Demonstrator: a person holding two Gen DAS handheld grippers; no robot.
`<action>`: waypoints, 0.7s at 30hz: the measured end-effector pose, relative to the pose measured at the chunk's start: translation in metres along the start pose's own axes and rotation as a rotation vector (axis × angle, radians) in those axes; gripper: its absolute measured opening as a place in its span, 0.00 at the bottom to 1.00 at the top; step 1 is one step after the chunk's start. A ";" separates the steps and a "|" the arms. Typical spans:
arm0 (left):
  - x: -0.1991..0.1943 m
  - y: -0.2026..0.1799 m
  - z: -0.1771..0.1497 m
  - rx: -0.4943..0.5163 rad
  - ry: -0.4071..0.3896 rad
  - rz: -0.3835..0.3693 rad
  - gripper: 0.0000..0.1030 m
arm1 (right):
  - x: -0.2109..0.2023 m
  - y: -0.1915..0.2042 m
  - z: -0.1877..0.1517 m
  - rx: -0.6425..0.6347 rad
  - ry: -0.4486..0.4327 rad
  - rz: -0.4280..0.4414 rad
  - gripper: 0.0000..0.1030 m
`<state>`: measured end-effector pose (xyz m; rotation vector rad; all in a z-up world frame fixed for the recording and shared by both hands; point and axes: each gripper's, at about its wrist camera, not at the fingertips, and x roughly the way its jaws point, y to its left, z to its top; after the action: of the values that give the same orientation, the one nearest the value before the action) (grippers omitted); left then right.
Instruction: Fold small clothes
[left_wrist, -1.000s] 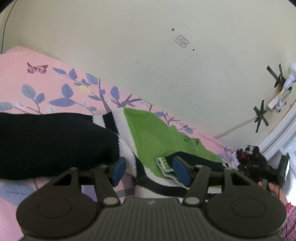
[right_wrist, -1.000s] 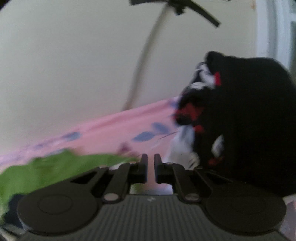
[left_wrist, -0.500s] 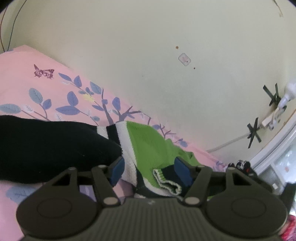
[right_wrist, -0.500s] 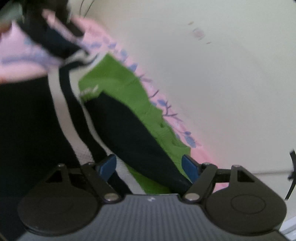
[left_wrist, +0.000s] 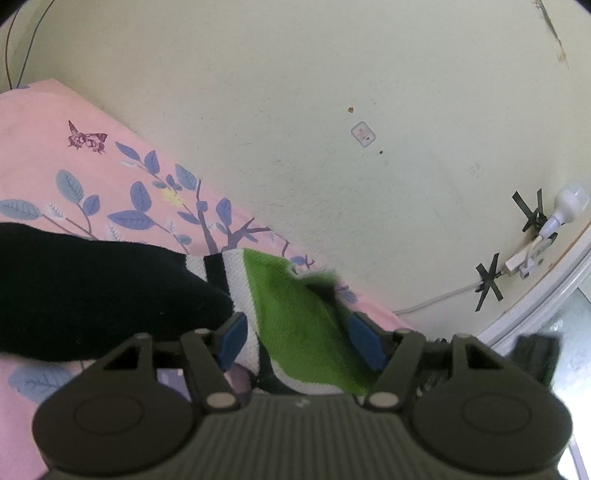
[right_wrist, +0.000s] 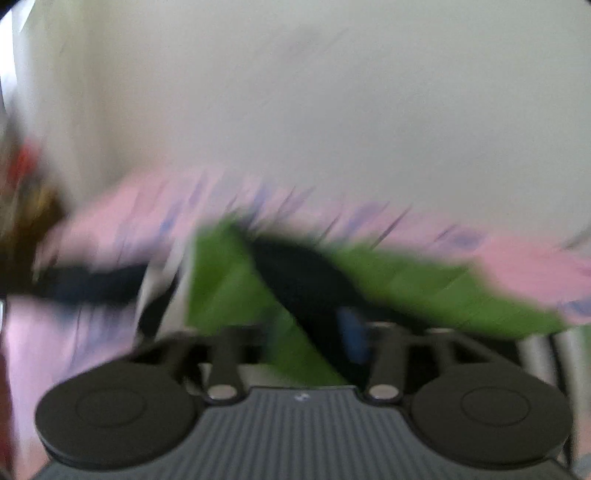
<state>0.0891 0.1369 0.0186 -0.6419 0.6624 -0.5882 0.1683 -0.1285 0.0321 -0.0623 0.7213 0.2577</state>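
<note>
A small sweater with a green body (left_wrist: 299, 325), white and black stripes and a black sleeve (left_wrist: 92, 291) lies on the pink floral bedsheet (left_wrist: 44, 155). My left gripper (left_wrist: 299, 341) is open, its blue pads on either side of the green fabric, low over the sweater. The right wrist view is heavily blurred: green and black fabric (right_wrist: 295, 291) lies between the fingers of my right gripper (right_wrist: 295, 339), which look spread apart; one blue pad (right_wrist: 351, 332) shows.
A pale wall (left_wrist: 332, 92) rises just behind the bed. A white cable and plug (left_wrist: 532, 251) are taped to it at the right, beside a window frame (left_wrist: 554, 295). A dark object (left_wrist: 535, 354) sits at the right edge of the bed.
The black sleeve with its striped cuff has been flipped up from the green body and is blurred. The right gripper swung fast across the sweater. The left gripper stayed open, nearly still.
</note>
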 end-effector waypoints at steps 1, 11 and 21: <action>-0.001 0.000 0.000 0.000 0.001 -0.001 0.61 | 0.005 0.014 -0.010 -0.062 0.021 0.018 0.61; -0.016 0.012 0.009 -0.043 -0.054 0.011 0.65 | -0.065 -0.065 -0.020 0.215 -0.215 -0.117 0.33; -0.110 0.032 0.021 -0.103 -0.480 0.286 0.65 | -0.064 -0.075 -0.014 0.151 -0.121 -0.234 0.35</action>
<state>0.0422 0.2391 0.0491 -0.7370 0.3233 -0.1228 0.1325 -0.2164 0.0614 0.0126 0.6044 -0.0170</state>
